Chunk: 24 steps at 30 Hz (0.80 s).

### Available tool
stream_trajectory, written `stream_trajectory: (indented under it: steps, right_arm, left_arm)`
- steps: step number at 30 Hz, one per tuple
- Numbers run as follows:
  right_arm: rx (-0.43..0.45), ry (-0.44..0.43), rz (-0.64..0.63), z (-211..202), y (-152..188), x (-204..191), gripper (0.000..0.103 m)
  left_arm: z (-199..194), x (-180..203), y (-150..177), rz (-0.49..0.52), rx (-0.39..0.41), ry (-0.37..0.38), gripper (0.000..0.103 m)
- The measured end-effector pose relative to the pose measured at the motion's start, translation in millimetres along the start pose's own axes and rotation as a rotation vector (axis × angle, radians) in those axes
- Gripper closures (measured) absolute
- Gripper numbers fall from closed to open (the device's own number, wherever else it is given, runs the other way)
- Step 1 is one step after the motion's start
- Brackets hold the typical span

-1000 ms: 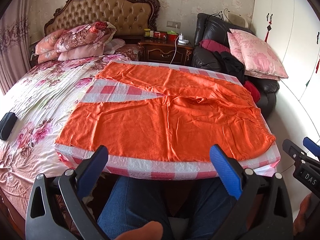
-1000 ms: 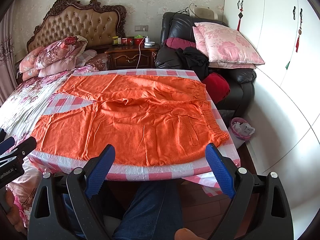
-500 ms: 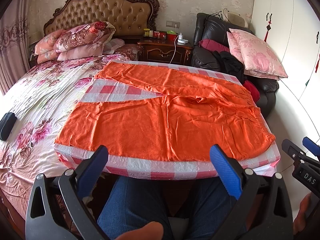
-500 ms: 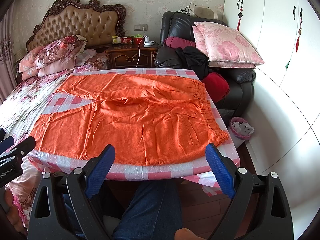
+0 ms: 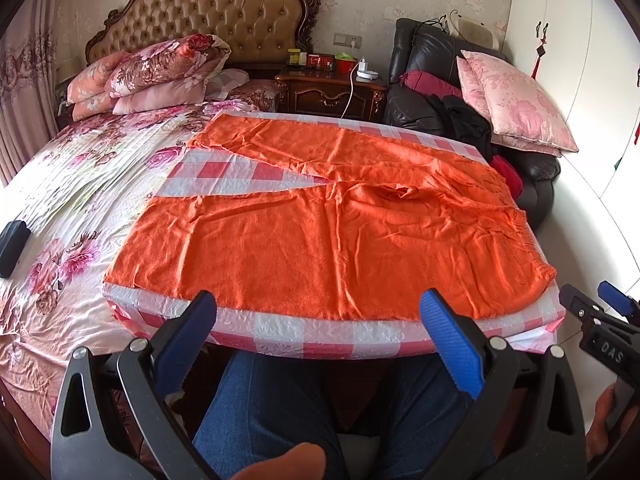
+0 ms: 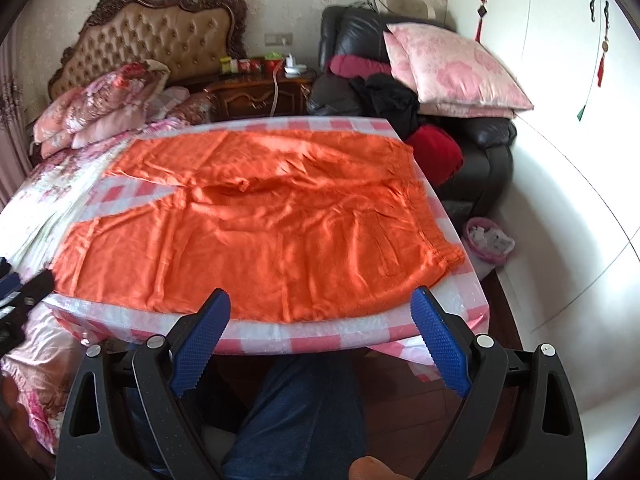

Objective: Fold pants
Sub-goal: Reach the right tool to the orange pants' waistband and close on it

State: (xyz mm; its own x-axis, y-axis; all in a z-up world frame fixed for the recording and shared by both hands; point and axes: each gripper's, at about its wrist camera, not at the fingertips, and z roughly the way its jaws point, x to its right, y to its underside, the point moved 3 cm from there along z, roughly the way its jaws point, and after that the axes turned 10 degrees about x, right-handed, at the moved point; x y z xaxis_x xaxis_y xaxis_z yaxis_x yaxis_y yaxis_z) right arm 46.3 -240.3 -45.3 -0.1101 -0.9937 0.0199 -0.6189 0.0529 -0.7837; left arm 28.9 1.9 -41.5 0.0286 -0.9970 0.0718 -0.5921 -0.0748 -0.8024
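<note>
Orange pants [image 5: 320,232] lie spread flat on a pink-and-white checked board [image 5: 320,334], waistband to the right, both legs pointing left with a gap between them. They also show in the right wrist view [image 6: 272,232]. My left gripper [image 5: 318,322] is open and empty, held just before the board's near edge. My right gripper [image 6: 320,322] is open and empty, also just before the near edge, toward the waistband side. It shows at the right edge of the left wrist view [image 5: 600,312].
The board lies on a floral bed [image 5: 72,208] with stacked pillows [image 5: 152,72] at the headboard. A nightstand [image 5: 332,88], a black armchair with pink cushions [image 5: 516,100] and a small pink bin [image 6: 488,240] stand at the right. The person's jeans-clad legs [image 5: 280,412] are below.
The right gripper has moved forward and tilted, so its view is slightly blurred and the pants look closer. The left gripper has hardly moved. Both stay open.
</note>
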Motion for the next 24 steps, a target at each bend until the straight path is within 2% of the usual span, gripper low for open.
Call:
stream_trajectory:
  steps: [4, 7, 10, 13, 16, 18, 22, 24]
  right_arm:
    - [-0.064, -0.012, 0.029, 46, -7, 31, 0.015]
    - [-0.126, -0.023, 0.063, 102, -27, 70, 0.015]
    - [-0.198, -0.042, 0.112, 170, -59, 112, 0.015]
    - [-0.258, -0.004, 0.084, 239, -99, 144, 0.014]
    - [-0.283, 0.029, 0.020, 291, -133, 153, 0.014]
    - [-0.292, 0.010, -0.015, 317, -149, 152, 0.014]
    - [-0.367, -0.079, -0.127, 374, -173, 131, 0.015]
    - [-0.369, -0.076, -0.170, 393, -183, 128, 0.015]
  left_arm:
    - [25, -7, 1, 0.001, -0.036, -0.010, 0.002]
    - [47, -12, 1, -0.007, -0.065, -0.006, 0.002]
    - [72, -16, 3, -0.016, -0.098, 0.002, 0.002]
    - [90, -20, 4, -0.024, -0.123, 0.011, 0.002]
    - [100, -28, 3, -0.029, -0.134, 0.006, 0.002]
    - [103, -35, 2, -0.029, -0.138, -0.009, 0.002]
    - [107, -56, 3, -0.048, -0.164, -0.054, 0.002]
    - [110, -71, 4, -0.066, -0.181, -0.087, 0.002]
